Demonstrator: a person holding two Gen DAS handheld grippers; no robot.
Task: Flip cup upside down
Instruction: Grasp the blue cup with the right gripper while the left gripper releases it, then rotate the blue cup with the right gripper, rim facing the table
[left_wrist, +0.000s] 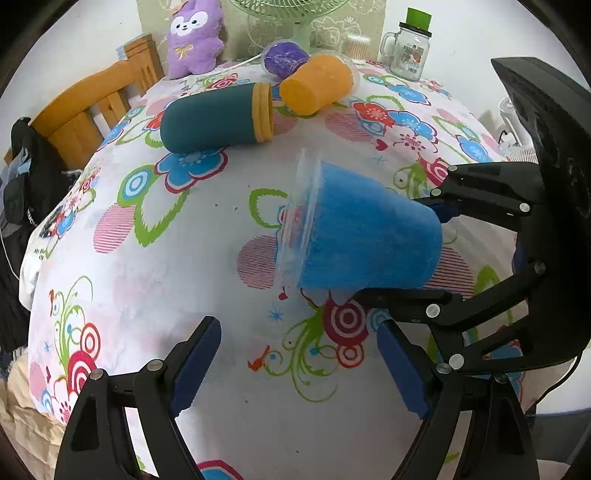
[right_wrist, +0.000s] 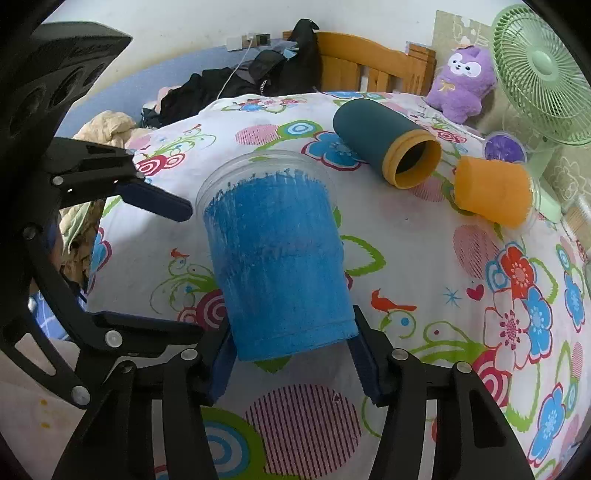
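Observation:
A clear plastic cup painted blue (left_wrist: 362, 236) lies on its side above the flowered tablecloth, rim to the left in the left wrist view. My right gripper (right_wrist: 295, 354) is shut on the blue cup (right_wrist: 280, 266) near its base, its blue pads pressing both sides; the rim points away from it. The right gripper also shows in the left wrist view (left_wrist: 421, 251), coming in from the right. My left gripper (left_wrist: 295, 373) is open and empty, in front of the cup. One of its fingers (right_wrist: 155, 201) shows left of the cup in the right wrist view.
A dark green cup with a yellow rim (left_wrist: 218, 118) and an orange cup (left_wrist: 317, 86) lie on their sides farther back. A purple cup (left_wrist: 284, 57), a glass jar (left_wrist: 410, 48), a purple plush toy (left_wrist: 195, 37) and a green fan (right_wrist: 543, 70) stand at the far edge. A wooden chair (left_wrist: 92, 107) stands at the left.

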